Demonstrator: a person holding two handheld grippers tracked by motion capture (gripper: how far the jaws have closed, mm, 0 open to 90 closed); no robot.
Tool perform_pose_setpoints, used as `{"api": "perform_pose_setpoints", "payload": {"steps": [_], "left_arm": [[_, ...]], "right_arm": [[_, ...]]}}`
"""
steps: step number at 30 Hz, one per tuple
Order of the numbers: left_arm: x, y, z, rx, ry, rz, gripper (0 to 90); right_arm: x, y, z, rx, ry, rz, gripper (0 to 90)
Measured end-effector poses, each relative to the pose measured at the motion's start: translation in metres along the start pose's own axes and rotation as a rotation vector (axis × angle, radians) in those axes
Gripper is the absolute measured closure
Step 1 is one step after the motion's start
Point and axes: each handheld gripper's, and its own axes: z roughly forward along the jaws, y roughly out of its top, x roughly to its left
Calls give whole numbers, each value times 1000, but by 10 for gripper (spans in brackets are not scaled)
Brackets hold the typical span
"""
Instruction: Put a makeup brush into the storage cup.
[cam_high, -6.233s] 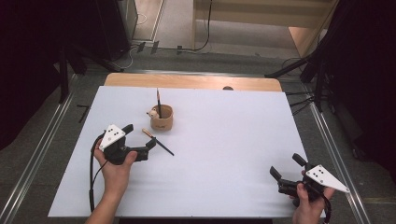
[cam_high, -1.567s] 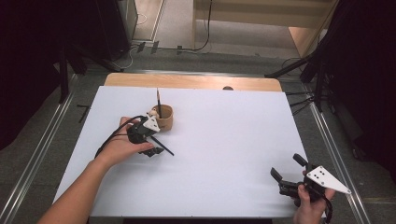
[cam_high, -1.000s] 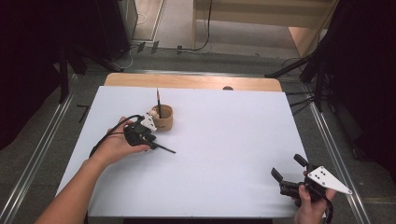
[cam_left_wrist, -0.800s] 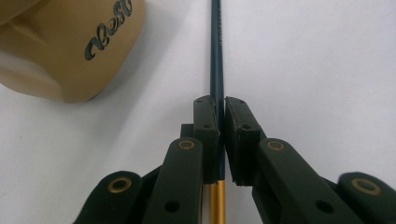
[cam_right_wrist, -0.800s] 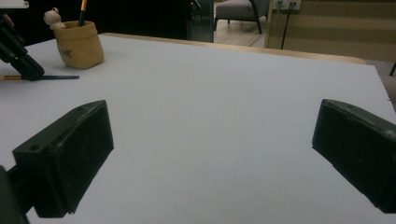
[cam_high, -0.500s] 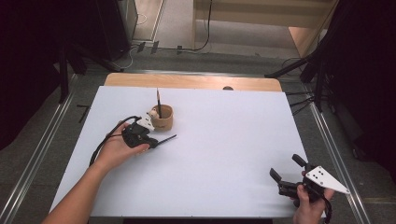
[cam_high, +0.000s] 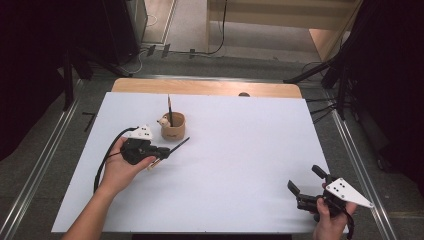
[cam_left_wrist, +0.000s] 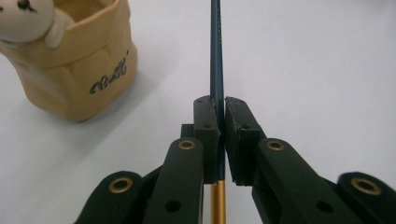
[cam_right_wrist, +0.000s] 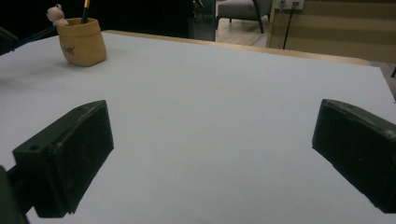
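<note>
High view: a white table (cam_high: 240, 195) carries the work, its wooden far edge just visible beyond the white sheet. Near the far-left part of the table stands a small tan pen cup (cam_high: 173, 127) with a little bear figure on its rim and one pencil (cam_high: 170, 107) already upright inside. Just on the near side of the cup, the left gripper (cam_high: 161, 152) is pressed together on a dark blue pencil (cam_high: 178, 145), which sticks out from the tongs toward the right of the cup; the left gripper view shows the shaft pinched between the two black pads, a gold-coloured end trailing back behind them. It appears lifted off the table, though the angle makes that hard to confirm. The step in hand looks like carrying this picked-up pencil to the cup. The next move likely calls for raising it, tipping it upright over the cup's open mouth, clear of the bear and the standing pencil, then releasing. The right gripper (cam_high: 306, 192) rests near the table's near-right corner, well apart from the cup, its jaws spread wide and holding nothing.
</note>
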Motion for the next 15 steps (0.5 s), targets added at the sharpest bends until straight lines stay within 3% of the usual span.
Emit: {"api": "perform_pose_setpoints", "payload": {"steps": [8,12,15], "left_arm": [[-23,-8,-4,-139,-17,-44,847],[-31,-14,-5,-194,-31,-63,847],[-37,-15,-3,-208,-32,-54,847]], "right_arm": [[4,4,1,4,1,-22,0],[8,8,2,6,6,-27,0],[12,13,4,8,18,-13,0]]}}
